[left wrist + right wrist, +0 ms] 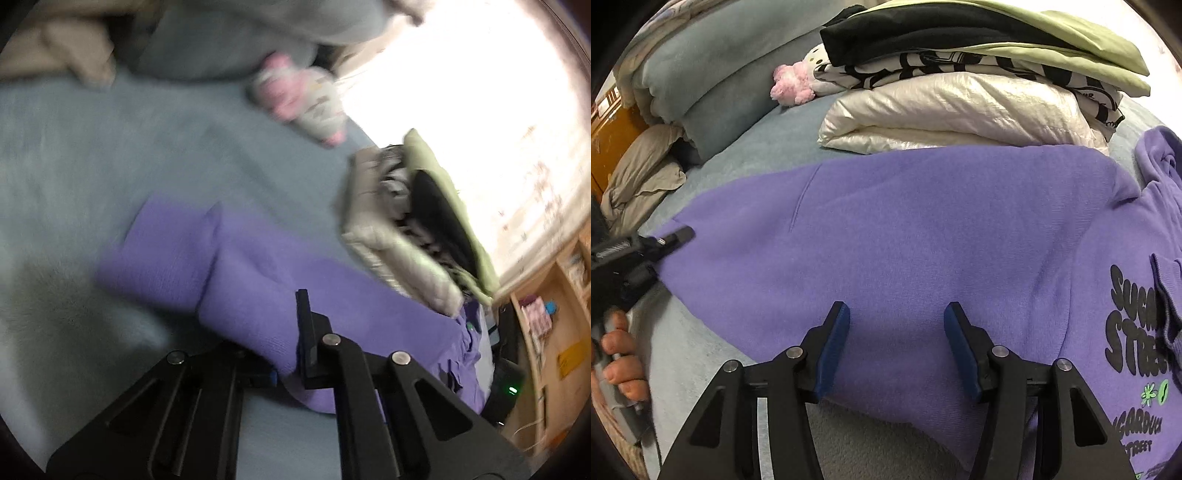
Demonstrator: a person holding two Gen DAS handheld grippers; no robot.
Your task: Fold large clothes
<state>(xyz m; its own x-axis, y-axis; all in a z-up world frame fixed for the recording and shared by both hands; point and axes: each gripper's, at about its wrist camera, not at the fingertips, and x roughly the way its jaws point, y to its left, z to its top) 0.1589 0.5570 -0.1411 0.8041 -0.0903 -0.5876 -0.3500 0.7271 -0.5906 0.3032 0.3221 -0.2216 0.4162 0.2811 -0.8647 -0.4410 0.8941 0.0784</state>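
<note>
A purple sweatshirt (923, 236) with black printed lettering lies spread on the grey-blue bed (746, 147). My right gripper (895, 332) hovers over its near part, open, the blue pads apart with only fabric below them. In the right wrist view my left gripper (677, 236) sits at the sweatshirt's left edge, held by a person's hand (622, 354). In the left wrist view the left gripper (291, 343) is shut on a fold of the purple sweatshirt (236, 273); the fabric drapes over and hides one finger.
A stack of folded clothes (960, 107) lies just beyond the sweatshirt: white puffy jacket, black-and-white print, black and green pieces. A pink plush toy (792, 86), a folded grey blanket (713, 74) and beige cloth (642, 177) lie at the back left. A wooden shelf (554, 332) stands beside the bed.
</note>
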